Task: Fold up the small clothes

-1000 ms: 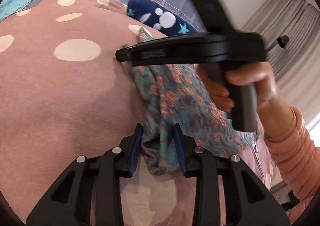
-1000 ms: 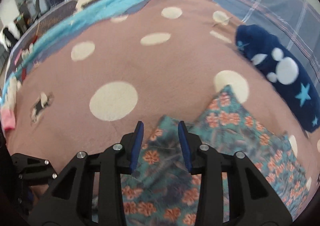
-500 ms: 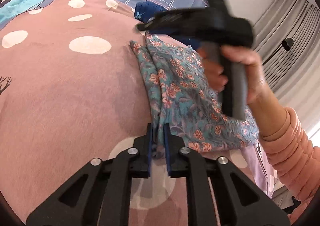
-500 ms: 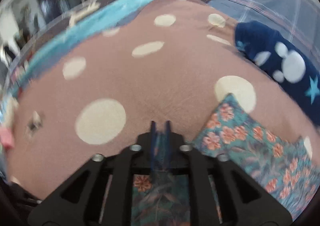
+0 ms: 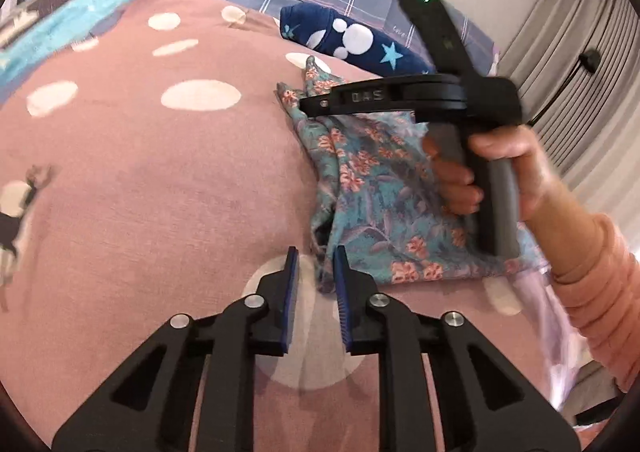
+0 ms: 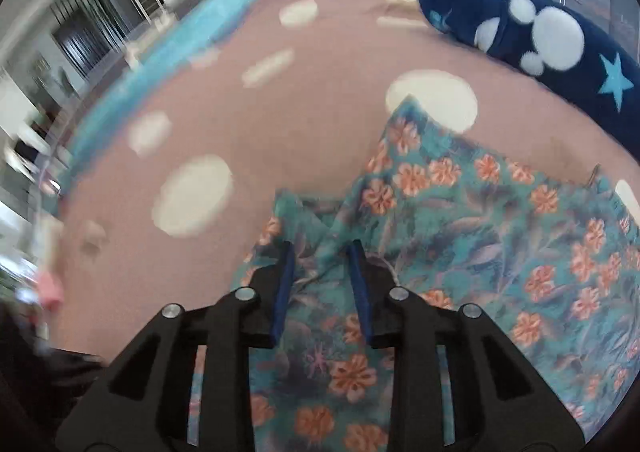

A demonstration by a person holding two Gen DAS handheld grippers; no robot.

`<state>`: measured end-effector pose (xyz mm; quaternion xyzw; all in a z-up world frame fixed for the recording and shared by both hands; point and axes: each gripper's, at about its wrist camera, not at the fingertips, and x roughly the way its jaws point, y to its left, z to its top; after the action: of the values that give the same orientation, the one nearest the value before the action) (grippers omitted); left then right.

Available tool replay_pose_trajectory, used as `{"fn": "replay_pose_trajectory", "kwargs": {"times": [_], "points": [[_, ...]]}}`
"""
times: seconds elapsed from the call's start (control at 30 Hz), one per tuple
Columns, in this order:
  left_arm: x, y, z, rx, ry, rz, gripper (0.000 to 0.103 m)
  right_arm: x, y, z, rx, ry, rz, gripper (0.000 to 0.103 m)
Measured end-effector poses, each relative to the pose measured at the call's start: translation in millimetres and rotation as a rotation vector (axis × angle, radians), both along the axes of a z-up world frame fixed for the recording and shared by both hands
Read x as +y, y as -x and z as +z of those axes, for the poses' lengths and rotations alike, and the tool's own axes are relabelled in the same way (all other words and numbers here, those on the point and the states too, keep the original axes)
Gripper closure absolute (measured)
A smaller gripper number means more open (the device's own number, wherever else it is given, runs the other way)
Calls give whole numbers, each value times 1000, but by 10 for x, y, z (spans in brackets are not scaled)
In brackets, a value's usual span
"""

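Between the blue pads of the left tool point(image 5: 314, 272) lies the near corner of a floral cloth point(image 5: 384, 187), a thin teal fabric printed with orange flowers, bunched into soft folds along its left edge; the jaws have just been opening, and a gap shows on the left pad's side, so the cloth sits between them without being pinched. Right of that tool the cloth spreads across a pink bedspread point(image 5: 140, 179) with cream dots, and its right side is hidden behind a hand point(image 5: 492, 171) in a ribbed peach sleeve point(image 5: 592, 284) that grips the right tool's handle. Beyond the cloth's far tip lies a plush navy item point(image 5: 352, 39) with white circles and pale stars, partly covered by the right tool's body. Left of the left tool the bedspread runs bare and smooth to a blue border. From the right wrist view, the right tool point(image 6: 322, 248) hovers low over the cloth's crumpled far corner; its jaws have also just been opening, with a raised fold between the pads but not clamped. The cloth's lower part is cut off by the tool's black frame. Left of it, the room past the bed's edge is smeared by motion blur and cannot be made out.
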<state>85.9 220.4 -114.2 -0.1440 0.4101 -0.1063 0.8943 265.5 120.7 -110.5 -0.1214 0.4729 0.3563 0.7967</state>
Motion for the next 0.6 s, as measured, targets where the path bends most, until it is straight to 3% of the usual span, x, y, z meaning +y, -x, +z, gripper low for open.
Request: {"fn": "replay_pose_trajectory", "kwargs": {"times": [0.13, 0.23, 0.43, 0.53, 0.6], "points": [[85, 171, 33, -3, -47, 17, 85, -371, 204, 257, 67, -142, -34, 71], [246, 313, 62, -10, -34, 70, 84, -670, 500, 414, 9, -161, -50, 65], [348, 471, 175, -34, -12, 141, 70, -1097, 1622, 474, -249, 16, 1, 52], [307, 543, 262, -54, 0, 156, 66, -924, 2116, 324, -401, 171, 94, 47], [289, 594, 308, -60, 1, 167, 66, -797, 2296, 179, -432, 248, 142, 46]]}}
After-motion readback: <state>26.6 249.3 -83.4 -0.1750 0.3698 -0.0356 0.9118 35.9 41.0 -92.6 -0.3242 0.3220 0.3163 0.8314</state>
